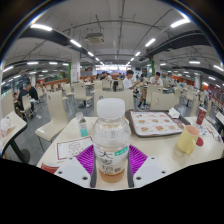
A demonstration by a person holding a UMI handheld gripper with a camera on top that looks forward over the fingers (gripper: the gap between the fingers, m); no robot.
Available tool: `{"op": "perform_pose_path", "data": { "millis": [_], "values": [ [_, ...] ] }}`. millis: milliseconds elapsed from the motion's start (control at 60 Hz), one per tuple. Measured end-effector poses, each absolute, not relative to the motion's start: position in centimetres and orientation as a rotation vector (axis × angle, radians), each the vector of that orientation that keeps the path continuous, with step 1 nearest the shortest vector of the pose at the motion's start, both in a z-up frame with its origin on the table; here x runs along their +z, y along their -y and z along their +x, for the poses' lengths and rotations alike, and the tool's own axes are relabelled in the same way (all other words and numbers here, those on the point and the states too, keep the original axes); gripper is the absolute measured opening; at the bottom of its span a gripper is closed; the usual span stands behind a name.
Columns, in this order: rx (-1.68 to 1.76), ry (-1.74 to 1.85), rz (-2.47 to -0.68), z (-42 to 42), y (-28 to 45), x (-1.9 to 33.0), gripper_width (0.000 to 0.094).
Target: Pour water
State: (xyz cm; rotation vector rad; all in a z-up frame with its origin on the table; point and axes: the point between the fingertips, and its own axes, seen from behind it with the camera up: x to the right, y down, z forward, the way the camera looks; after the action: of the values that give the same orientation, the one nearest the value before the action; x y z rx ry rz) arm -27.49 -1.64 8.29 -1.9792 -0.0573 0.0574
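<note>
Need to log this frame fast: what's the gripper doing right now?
Gripper: fingers at either side of the water bottle; whether they press on it cannot be told.

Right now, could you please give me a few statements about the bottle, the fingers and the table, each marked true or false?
1. The bottle stands between the fingers. True.
2. The bottle's cap is off. False: a white cap is on it.
3. A yellow cup stands on the table, off to the side of the bottle. True.
4. The baking tray lies between the fingers. False: it lies on the table beyond the bottle.
5. The bottle lies on its side. False: it is upright.
</note>
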Motion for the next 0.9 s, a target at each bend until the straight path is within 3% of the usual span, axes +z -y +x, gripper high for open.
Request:
{"op": "perform_pose_path", "data": {
  "millis": [233, 483, 617, 900],
  "values": [
    [0.401, -0.158, -1.924, -26.4, 1.2, 16.2, 0.0414],
    [1.009, -0.686, -1.713, -19.6, -2.0, 25.0, 0.0416],
    [1.376, -1.054, -1.508, -14.0, -3.7, 25.5, 0.0415],
    [1.711, -1.529, -1.227, -6.4, -7.1, 17.9, 0.0412]
  ]
}}
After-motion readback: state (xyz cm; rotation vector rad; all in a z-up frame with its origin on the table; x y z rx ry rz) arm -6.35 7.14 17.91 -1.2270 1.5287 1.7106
